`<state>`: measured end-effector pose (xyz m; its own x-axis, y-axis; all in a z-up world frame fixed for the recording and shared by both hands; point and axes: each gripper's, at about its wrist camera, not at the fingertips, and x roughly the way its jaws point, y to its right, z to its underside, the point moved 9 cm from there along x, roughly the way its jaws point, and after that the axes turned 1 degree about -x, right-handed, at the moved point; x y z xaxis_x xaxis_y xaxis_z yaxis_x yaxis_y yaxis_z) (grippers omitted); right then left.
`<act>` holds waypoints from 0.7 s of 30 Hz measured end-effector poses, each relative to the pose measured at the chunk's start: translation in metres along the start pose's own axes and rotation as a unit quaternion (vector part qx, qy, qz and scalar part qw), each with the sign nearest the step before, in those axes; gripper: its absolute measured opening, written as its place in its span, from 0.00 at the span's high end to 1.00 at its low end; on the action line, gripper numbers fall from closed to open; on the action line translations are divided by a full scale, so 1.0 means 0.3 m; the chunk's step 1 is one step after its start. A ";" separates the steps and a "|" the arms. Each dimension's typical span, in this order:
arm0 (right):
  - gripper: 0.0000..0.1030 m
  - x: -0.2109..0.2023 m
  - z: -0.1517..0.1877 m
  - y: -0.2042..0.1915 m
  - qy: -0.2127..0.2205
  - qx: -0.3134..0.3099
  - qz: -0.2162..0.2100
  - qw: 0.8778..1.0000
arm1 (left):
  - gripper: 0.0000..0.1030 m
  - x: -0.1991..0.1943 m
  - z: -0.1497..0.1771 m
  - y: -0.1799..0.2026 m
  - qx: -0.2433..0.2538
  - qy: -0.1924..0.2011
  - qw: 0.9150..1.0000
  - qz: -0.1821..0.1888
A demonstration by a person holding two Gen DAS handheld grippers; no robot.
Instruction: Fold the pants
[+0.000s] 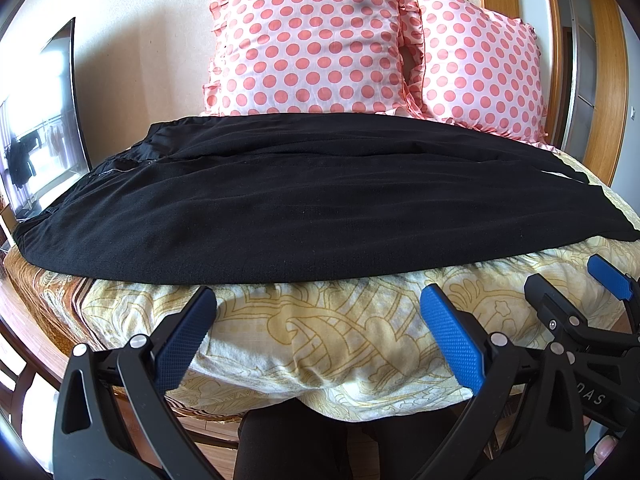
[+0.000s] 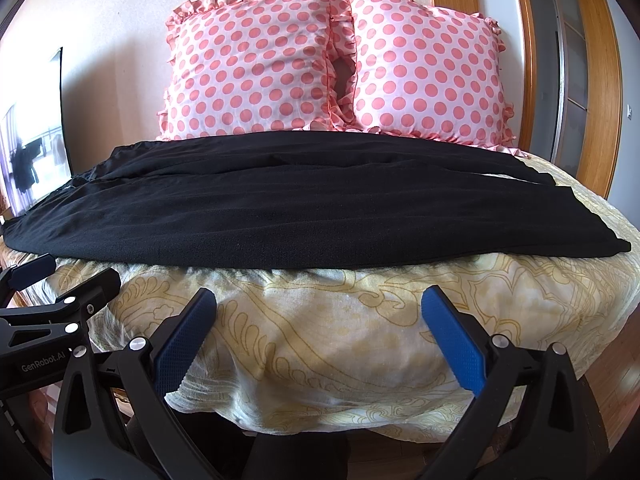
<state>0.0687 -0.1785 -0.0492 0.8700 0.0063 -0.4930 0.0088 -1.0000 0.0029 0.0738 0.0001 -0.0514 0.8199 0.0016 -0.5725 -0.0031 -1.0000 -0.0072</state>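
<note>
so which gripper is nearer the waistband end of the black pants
Left. The left gripper hovers open before the near edge of the black pants, on the side of their waistband end. The right gripper, also open, sits beside it, toward the leg ends.

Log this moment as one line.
left tongs: open, empty | right tongs: open, empty | black fabric pants: spread flat across yellow patterned bedspread, untouched | fold: not started

Black pants hide pillow bottoms. Waistband end cut off at left edge in right wrist view. Right tongs only partly in left wrist frame; left tongs clipped too. Screen content blurred.
</note>
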 end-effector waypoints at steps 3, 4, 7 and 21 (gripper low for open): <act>0.01 -0.001 -0.001 -0.001 0.000 0.000 0.000 1.000 | 0.02 0.000 0.000 0.000 0.000 0.000 1.000 0.000; 0.01 -0.001 -0.002 -0.001 0.001 0.000 0.000 1.000 | 0.02 0.000 0.000 0.000 0.000 0.000 1.000 0.000; 0.01 -0.001 -0.001 -0.002 0.000 0.000 0.000 1.000 | 0.02 0.000 0.000 0.000 0.000 0.000 1.000 0.000; 0.01 0.000 0.001 -0.006 0.001 0.000 0.000 1.000 | 0.02 0.000 0.000 0.000 0.000 0.001 1.000 0.000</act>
<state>0.0685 -0.1767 -0.0494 0.8707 0.0059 -0.4918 0.0084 -1.0000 0.0030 0.0737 0.0000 -0.0513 0.8205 0.0015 -0.5716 -0.0029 -1.0000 -0.0069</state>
